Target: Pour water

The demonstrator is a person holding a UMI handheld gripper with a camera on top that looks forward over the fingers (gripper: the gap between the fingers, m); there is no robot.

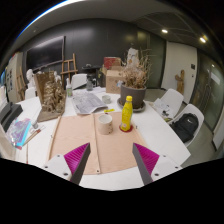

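Hand-held gripper (112, 160): hovering above the near part of the worktop (165, 135), its two fingers standing well apart, pink pads facing inward, nothing lying between them.

Yellow bottle (126, 113): standing upright on the worktop, beyond the fingers and slightly to the right of their midline, just beside a squat white cup (104, 124) sitting to its left. Slim body, narrowing to a cap at the top; contents cannot be made out.

Handling, as a judgement: likely light plastic, fairly stiff but yielding under a hard squeeze, smooth and perhaps slippery. Taking hold around the mid-body, below the shoulder, is looking safest; a high grip is risking a tip.

Surroundings: papers (90, 102) lying behind the cup, a dark planter (133, 96) standing beyond the bottle, a cardboard box (116, 78) farther back, white chairs (170, 100) waiting alongside.
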